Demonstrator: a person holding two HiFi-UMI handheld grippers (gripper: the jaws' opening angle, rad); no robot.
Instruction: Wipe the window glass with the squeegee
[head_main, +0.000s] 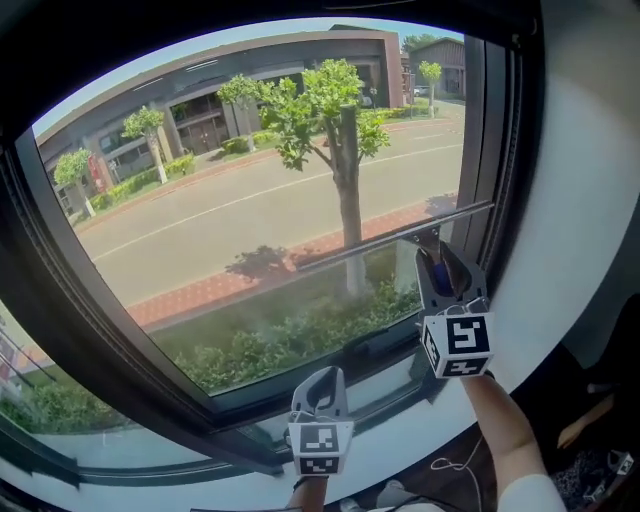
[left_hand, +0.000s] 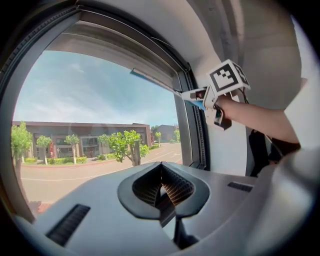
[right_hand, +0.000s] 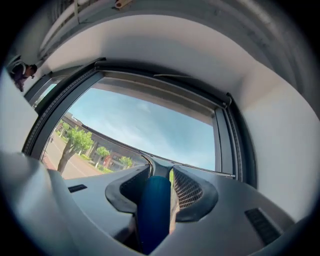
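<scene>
A large pane of clear window glass (head_main: 250, 220) in a dark metal frame (head_main: 100, 330) filled the scene, with a sunlit road, trees and a low brown building outside.

A long, thin squeegee with a silver blade bar (head_main: 400, 237) lay against the lower right part of the glass, slanting up towards the right side of the frame. It stretched out just beyond the jaws of the right gripper (head_main: 441, 262), with most of its length running off to their left. That tilt probably kept the rubber edge flat on the pane for a pass.

The right gripper's jaws pinched the squeegee's rounded blue handle (right_hand: 154, 210). It sat deep between them and pointed ahead at the blade, a grip that likely stopped the tool twisting under pressure.

The left gripper (head_main: 322, 385) hung lower, near the bottom of the frame and well apart from the squeegee. Its jaws were pressed together with nothing between them, apparently parked out of the blade's way. Wiping looked to be under way.
</scene>
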